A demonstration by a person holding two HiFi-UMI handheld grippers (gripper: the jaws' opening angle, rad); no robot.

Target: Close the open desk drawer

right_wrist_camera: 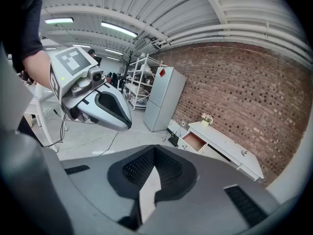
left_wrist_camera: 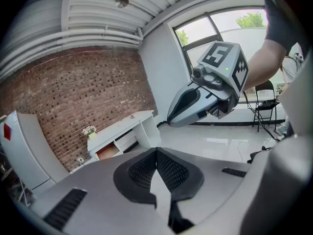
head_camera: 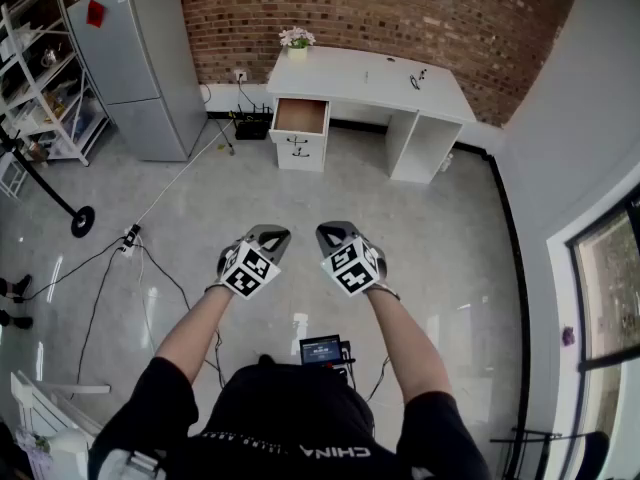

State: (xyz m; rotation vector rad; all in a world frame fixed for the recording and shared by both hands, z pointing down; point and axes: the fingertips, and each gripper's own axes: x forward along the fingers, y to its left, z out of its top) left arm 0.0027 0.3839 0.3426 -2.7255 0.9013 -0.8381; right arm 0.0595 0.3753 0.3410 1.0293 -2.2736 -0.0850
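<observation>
The person stands in the middle of the grey floor (head_camera: 300, 188), arms out, a gripper in each hand held side by side at about waist height. The left gripper (head_camera: 268, 234) and the right gripper (head_camera: 338, 233) are near one another but apart, and both point toward the far wall.

The left gripper's own view shows its fingers (left_wrist_camera: 143, 170) pressed together at the tips, with nothing between them. The right gripper's fingers (right_wrist_camera: 138, 168) are drawn together at the tips in the same way and also hold nothing.

The drawer (head_camera: 300, 116) is well away from both grippers, across the open floor. It is the top drawer on the left side of the white desk (head_camera: 430, 143), pulled out so that its brown inside shows, with a closed drawer front just below it. The desk stands against the brick wall (head_camera: 400, 8). A small pot of flowers (head_camera: 296, 40) sits at the left end of the tabletop (head_camera: 380, 80), above the drawer.

To the left of the desk is a tall grey fridge (head_camera: 140, 58), and further left a white shelf rack (head_camera: 40, 78). Cables (head_camera: 105, 268) trail over the floor on the person's left.
</observation>
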